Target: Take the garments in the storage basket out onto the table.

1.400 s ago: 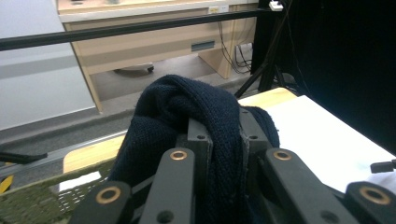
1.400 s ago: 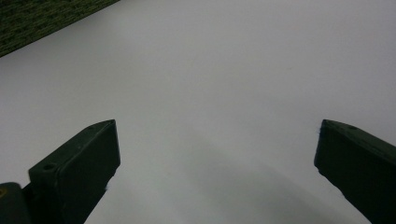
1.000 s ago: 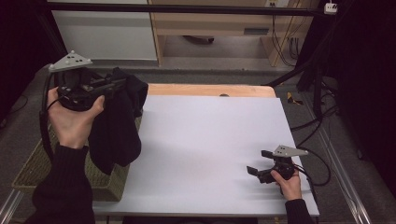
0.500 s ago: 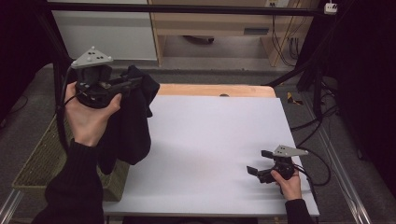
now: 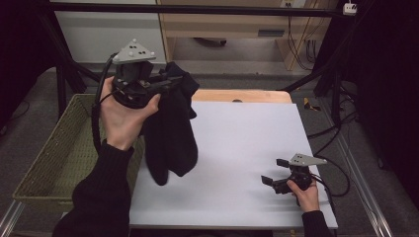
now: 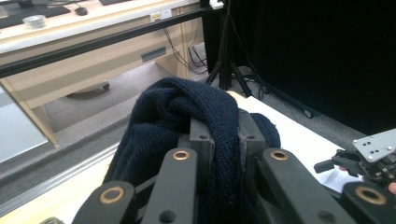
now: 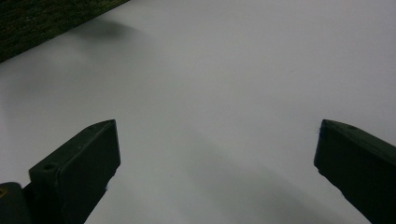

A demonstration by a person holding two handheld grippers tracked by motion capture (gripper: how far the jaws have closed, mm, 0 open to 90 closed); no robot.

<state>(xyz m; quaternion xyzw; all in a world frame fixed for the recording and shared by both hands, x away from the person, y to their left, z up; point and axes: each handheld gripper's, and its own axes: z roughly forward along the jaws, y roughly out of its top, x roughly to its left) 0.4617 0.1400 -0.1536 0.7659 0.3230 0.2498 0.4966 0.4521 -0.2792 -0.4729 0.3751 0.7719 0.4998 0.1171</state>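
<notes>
A dark navy knitted garment [image 5: 170, 131] hangs from my left gripper [image 5: 170, 81], held up over the left edge of the white table [image 5: 237, 148]. In the left gripper view the jaws pinch a fold of the knit [image 6: 187, 112], shut on it. My right gripper [image 5: 274, 173] rests low on the table near its front right corner. Its jaws stand wide apart in the right gripper view [image 7: 215, 154], with bare white surface between them.
A green woven basket [image 5: 54, 163] stands on the floor left of the table. A wooden strip [image 5: 237, 95] runs along the table's far edge. Black frame bars, cables and a pale cabinet [image 5: 106, 22] lie beyond.
My left gripper has carried the garment up and to the right, from beside the basket to over the table's left edge. The right gripper has stayed put.
</notes>
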